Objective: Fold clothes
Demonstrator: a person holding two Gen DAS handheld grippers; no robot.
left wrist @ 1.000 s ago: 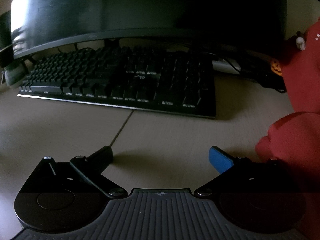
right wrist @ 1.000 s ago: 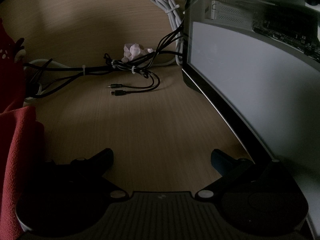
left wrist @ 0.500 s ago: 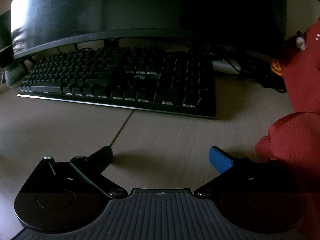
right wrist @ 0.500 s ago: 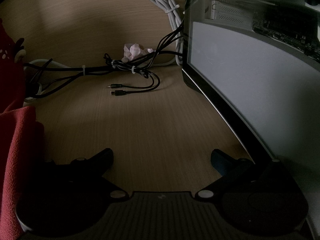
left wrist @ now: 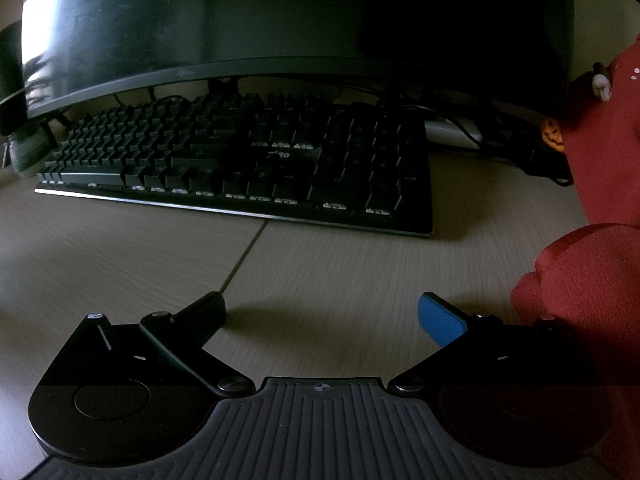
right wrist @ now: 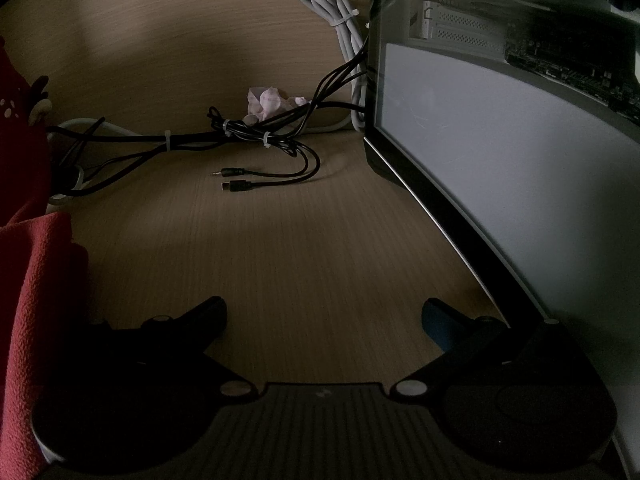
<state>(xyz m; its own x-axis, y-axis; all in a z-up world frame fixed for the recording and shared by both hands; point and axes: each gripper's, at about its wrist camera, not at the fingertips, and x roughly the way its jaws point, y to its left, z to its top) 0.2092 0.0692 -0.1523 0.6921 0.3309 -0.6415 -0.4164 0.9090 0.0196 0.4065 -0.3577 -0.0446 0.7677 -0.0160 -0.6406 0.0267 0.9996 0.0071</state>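
Note:
A red fleece garment (left wrist: 592,272) with small printed figures lies bunched at the right edge of the left wrist view, just right of my left gripper (left wrist: 320,316). That gripper is open over the bare wooden desk, with nothing between its black and blue fingers. In the right wrist view the same red garment (right wrist: 32,280) fills the left edge, beside my right gripper (right wrist: 324,316). This gripper is open too and holds nothing. Most of the garment lies outside both views.
A black keyboard (left wrist: 248,164) and a curved monitor (left wrist: 280,20) stand ahead of the left gripper. Ahead of the right gripper lie bundled black cables (right wrist: 224,136), two loose plugs (right wrist: 236,178), a crumpled paper (right wrist: 268,100) and a computer case (right wrist: 520,140) on the right.

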